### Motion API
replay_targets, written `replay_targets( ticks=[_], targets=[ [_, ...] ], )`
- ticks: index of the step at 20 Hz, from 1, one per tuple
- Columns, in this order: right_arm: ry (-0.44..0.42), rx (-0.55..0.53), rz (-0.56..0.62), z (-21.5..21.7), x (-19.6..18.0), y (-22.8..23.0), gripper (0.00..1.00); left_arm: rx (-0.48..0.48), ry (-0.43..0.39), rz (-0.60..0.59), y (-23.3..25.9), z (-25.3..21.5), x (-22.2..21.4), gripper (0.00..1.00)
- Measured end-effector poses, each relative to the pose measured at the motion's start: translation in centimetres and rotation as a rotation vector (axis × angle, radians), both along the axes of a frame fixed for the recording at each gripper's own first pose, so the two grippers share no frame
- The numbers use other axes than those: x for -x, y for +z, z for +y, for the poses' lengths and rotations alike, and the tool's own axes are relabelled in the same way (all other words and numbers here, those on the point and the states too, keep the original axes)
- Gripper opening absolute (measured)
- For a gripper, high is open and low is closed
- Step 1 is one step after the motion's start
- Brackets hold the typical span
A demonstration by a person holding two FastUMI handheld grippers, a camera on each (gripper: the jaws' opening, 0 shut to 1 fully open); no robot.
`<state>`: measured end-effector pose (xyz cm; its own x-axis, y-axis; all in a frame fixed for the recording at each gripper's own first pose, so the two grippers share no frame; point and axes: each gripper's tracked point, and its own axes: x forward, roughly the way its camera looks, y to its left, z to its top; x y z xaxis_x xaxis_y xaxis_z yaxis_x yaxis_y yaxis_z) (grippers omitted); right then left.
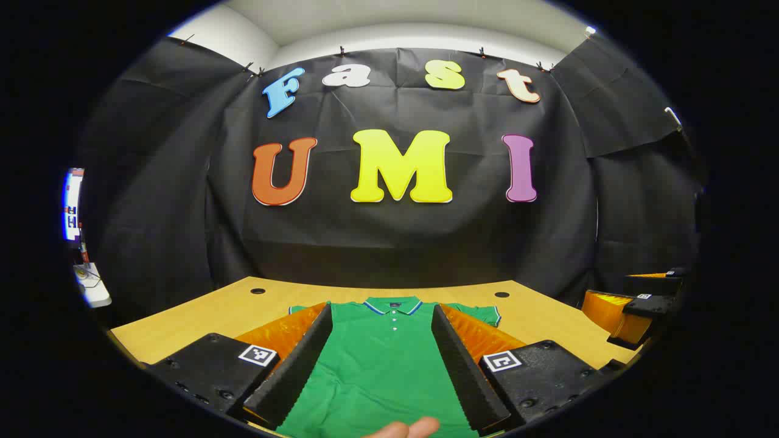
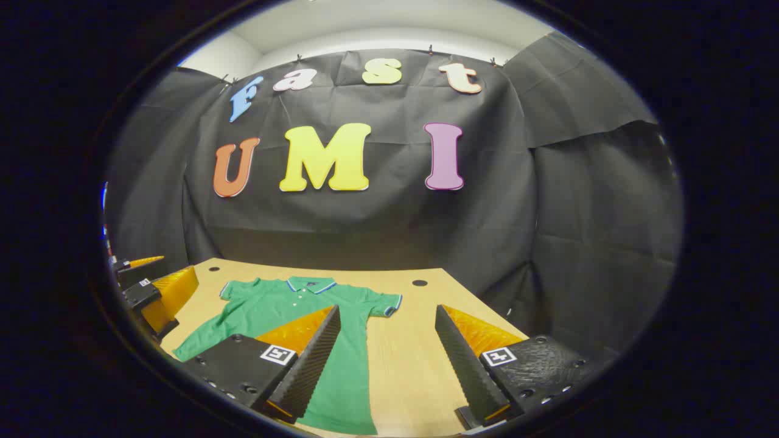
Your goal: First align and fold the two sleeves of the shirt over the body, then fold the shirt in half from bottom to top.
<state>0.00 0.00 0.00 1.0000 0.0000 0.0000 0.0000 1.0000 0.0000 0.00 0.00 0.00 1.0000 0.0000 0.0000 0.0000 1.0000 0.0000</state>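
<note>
While the green polo shirt point(image 2: 274, 310) lies flat on the tabletop point(image 2: 408, 359), both the left gripper point(image 1: 382, 365) and right gripper point(image 2: 386, 365) hover with fingers apart; pinch each sleeve hem squarely, then fold inward evenly.

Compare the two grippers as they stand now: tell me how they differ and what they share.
The left gripper hangs over the middle of the green polo shirt; the right gripper hangs over the shirt's edge and the bare wooden table. A fingertip shows below the left gripper, none below the right. Both are open and hold nothing.
</note>
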Motion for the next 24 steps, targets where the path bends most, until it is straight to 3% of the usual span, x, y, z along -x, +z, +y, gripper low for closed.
replay_targets(
  ticks=[19, 24],
  targets=[
    [0.033, 0.031, 0.027, 0.9, -0.9, -1.4, 0.95, 0.022, 0.050, 0.065, -2.5, 0.8, -1.1, 1.00],
    [0.018, 0.047, 0.025, 0.2, -3.5, -1.6, 0.95, 0.036, 0.075, 0.063, -2.7, 1.4, -1.3, 1.00]
  ],
)
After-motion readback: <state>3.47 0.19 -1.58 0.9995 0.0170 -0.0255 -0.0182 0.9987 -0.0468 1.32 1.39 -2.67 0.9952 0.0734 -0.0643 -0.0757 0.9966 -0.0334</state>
